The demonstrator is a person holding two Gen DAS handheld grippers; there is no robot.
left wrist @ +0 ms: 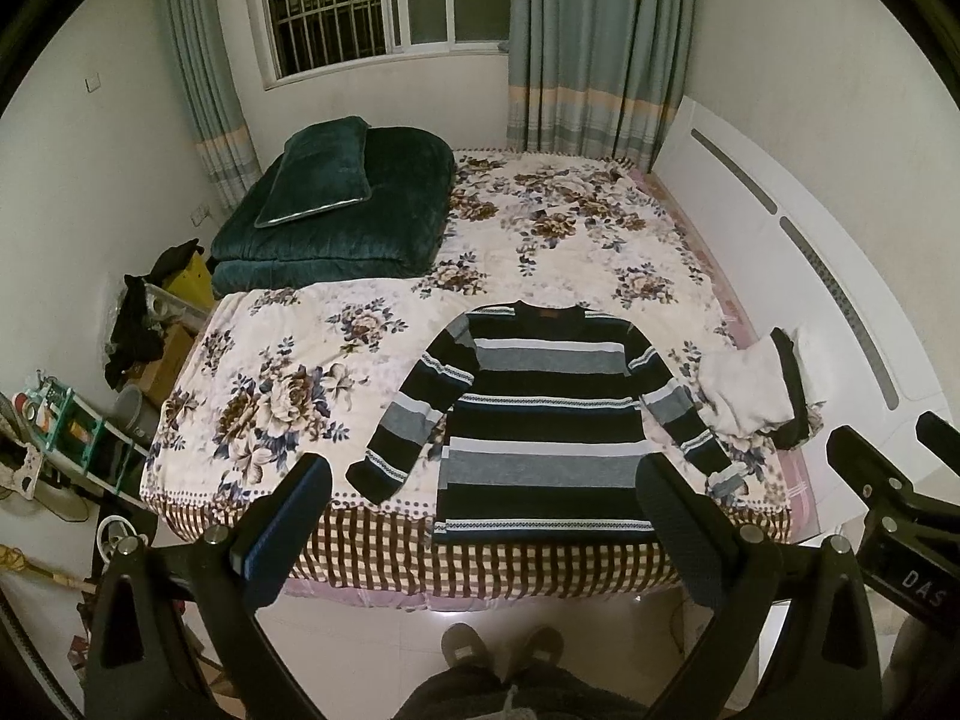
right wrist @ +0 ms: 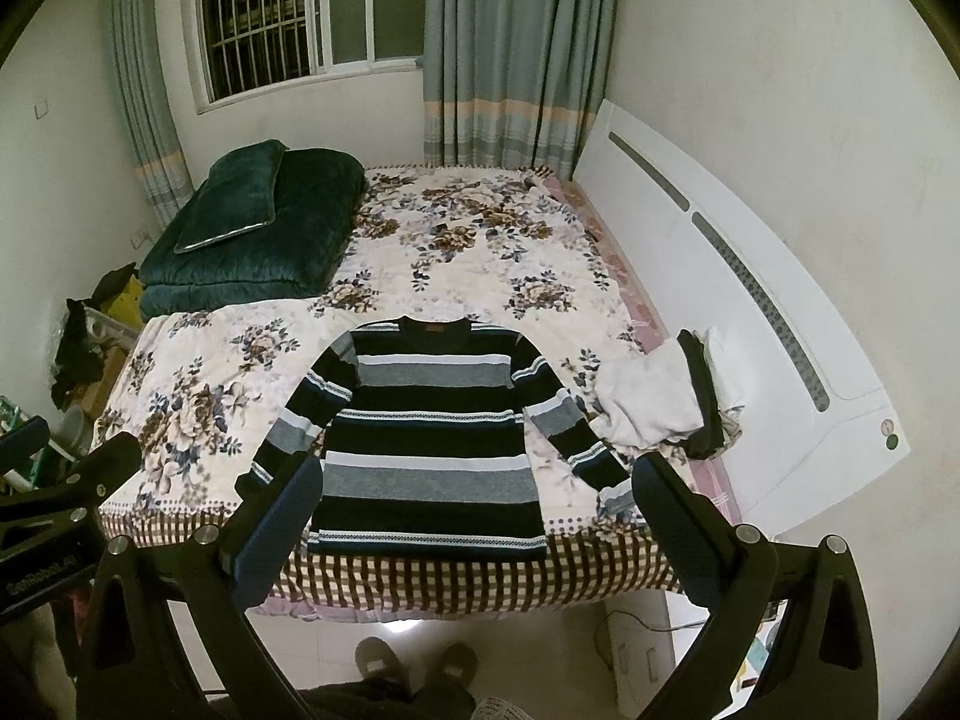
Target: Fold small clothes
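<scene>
Far to your left, clutter is crowding the floor beside the bed (left wrist: 540, 564): a teal rack (left wrist: 78, 426) and a dark garment draped over boxes (left wrist: 135, 330). At the bed's far left corner a folded dark green quilt (left wrist: 336, 222) is lying with a matching pillow (left wrist: 315, 171) resting on top of it.

You are holding the left gripper (left wrist: 486, 510) above the floor, short of the bed's near edge, and its fingers (left wrist: 288, 531) are standing wide apart, gripping nothing.

Between those fingers in the left wrist view, the striped sweater (left wrist: 543, 420) is lying flat on the floral bedspread, neck toward the window (left wrist: 360, 0) and hem right at the near edge, where the checked border is hanging down. Both sleeves are angling outward and down from the shoulders.

You are keeping the right gripper (right wrist: 477, 510) at a similar height beside the left one, its fingers (right wrist: 678, 525) also spread wide and empty; the sweater's hem is showing between them.

Just right of the sweater's right sleeve, a small pile of white and dark clothes (left wrist: 756, 390) is sitting near the bed's right edge. Past it, the white headboard (right wrist: 750, 324) is running along the wall.

Your slippered feet (right wrist: 414, 666) are showing on the tiled floor below.
</scene>
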